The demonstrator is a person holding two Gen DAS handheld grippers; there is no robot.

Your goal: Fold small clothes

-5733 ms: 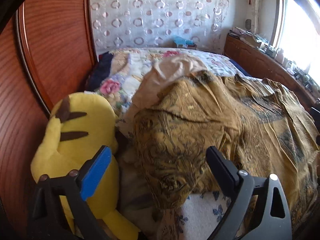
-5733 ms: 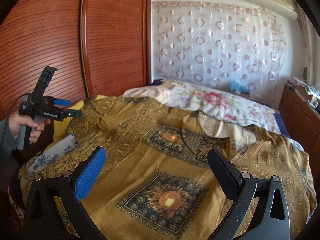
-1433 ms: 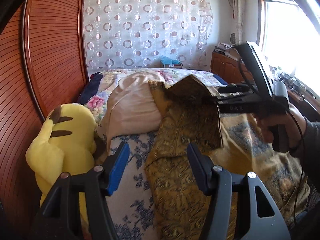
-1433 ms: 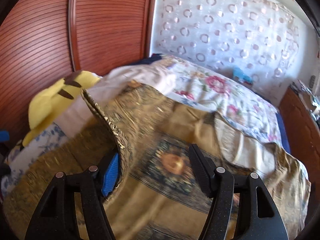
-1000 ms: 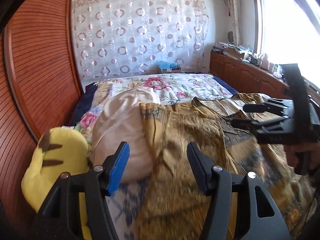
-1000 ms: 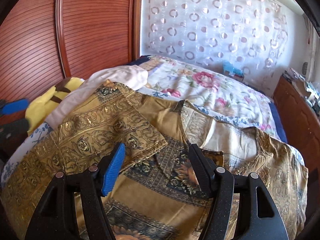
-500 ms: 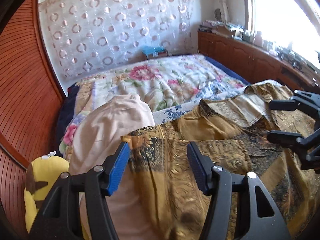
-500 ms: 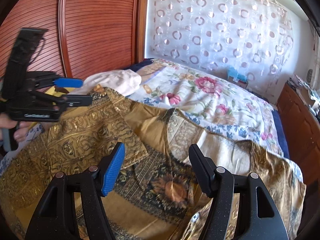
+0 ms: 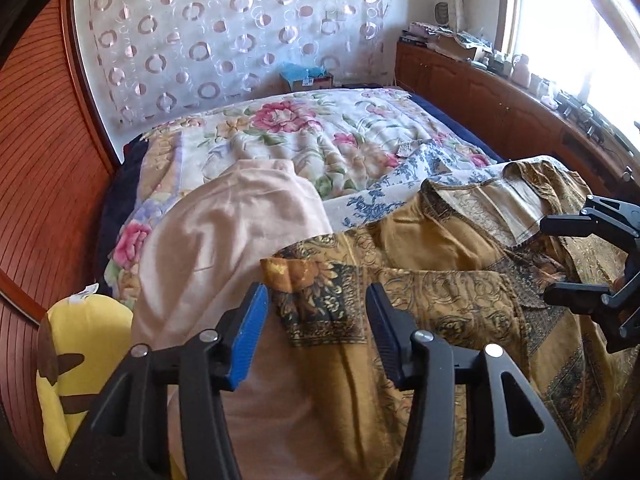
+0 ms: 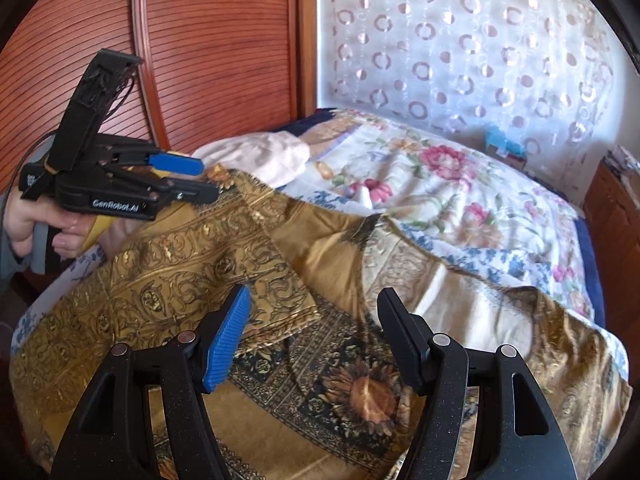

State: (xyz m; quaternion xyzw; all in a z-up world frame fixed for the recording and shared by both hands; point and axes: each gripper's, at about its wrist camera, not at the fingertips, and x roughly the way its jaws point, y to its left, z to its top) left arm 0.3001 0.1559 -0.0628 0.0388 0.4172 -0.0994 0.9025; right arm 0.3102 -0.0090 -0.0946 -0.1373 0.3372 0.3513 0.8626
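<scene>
A gold patterned garment [image 10: 248,280] lies spread on the bed, its left sleeve [image 10: 192,280] folded inward over the body. It shows in the left wrist view [image 9: 440,320] too. My left gripper [image 9: 316,320] is open and empty, just above the sleeve's cuff corner [image 9: 320,284]; it also shows in the right wrist view [image 10: 192,180]. My right gripper [image 10: 312,320] is open and empty above the garment's chest, near the neckline; it shows at the right edge of the left wrist view [image 9: 560,260].
A pale pink cloth [image 9: 224,240] lies left of the garment. A yellow plush toy [image 9: 80,352] sits against the wooden headboard [image 10: 200,40]. The floral bedspread [image 9: 312,136] stretches beyond. A wooden cabinet [image 9: 500,100] runs along the right.
The right gripper let go of the sleeve after laying it across the garment. Both grippers have moved forward over the garment and stay open.
</scene>
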